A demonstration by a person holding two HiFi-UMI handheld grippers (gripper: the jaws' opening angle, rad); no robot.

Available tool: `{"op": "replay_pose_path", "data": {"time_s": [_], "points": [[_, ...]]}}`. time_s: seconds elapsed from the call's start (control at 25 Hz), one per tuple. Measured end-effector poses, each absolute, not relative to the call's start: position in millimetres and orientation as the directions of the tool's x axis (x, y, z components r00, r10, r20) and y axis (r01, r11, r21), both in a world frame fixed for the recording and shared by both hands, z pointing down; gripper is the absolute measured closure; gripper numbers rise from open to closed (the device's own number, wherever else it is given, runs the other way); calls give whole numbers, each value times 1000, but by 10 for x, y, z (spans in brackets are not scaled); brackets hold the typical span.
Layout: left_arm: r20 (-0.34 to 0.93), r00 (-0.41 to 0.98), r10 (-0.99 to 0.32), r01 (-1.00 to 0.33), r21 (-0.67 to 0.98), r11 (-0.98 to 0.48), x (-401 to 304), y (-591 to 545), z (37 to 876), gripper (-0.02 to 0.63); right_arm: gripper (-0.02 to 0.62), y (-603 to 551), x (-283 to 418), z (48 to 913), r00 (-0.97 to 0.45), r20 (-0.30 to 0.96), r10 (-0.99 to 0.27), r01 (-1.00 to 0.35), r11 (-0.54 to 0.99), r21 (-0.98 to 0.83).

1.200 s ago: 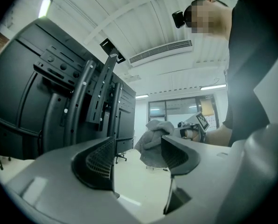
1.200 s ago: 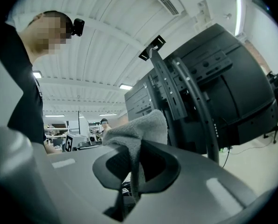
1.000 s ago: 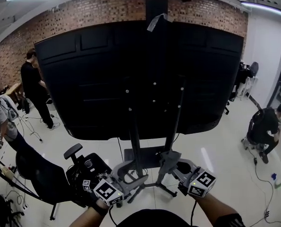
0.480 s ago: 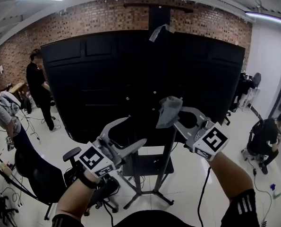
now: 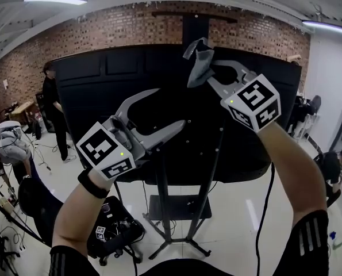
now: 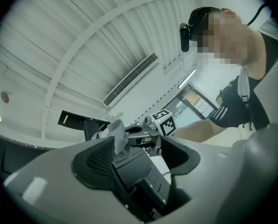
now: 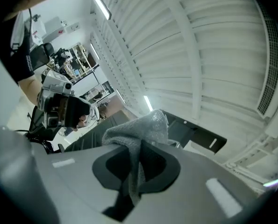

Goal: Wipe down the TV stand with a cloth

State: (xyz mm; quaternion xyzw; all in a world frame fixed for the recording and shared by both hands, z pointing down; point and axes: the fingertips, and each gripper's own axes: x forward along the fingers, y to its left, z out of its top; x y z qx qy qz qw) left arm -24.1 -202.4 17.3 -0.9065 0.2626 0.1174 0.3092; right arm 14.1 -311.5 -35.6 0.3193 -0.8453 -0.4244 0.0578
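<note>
Judging from these views, the wiping itself is not yet under way. The cloth (image 5: pixel 198 61) hangs in the air in front of the TV's (image 5: pixel 102 91) top edge and touches neither the TV nor the stand (image 5: pixel 162 195). The right gripper (image 5: pixel 208 69) has its fingers clamped tight on the cloth's middle, with a bunch of grey fabric standing up past the tips. The left gripper (image 5: pixel 172 108) sits lower, in front of the TV's middle, its fingers spread apart with nothing between them. No part of the stand shows any sign of wiping, so I take all of it as still to do: the post rising above the TV, the two uprights below the TV and the feet under it. The post above the TV is the part nearest the cloth and looks like the likely first target.

A second ago both grippers were down below the TV, near the stand's feet. Both have since climbed to the TV's upper half. The cloth has ridden up in the same grip, and the left fingers were already apart half a second ago.
</note>
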Motion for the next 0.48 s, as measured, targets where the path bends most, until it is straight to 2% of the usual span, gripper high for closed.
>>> {"op": "replay_pose_path", "data": {"time_s": [0.24,0.48], "points": [[-347,825,-446,-565,-510,-649,-211,-2391,-106,272,577,-3511,-19,-977,-738,-166,-654,-496,359,791],[-387,799,-460,-597,-421,-683,-309,-2613,-254,272,577,-3872,-82,-1443,-660,-201,-723,-519,246,819]]}}
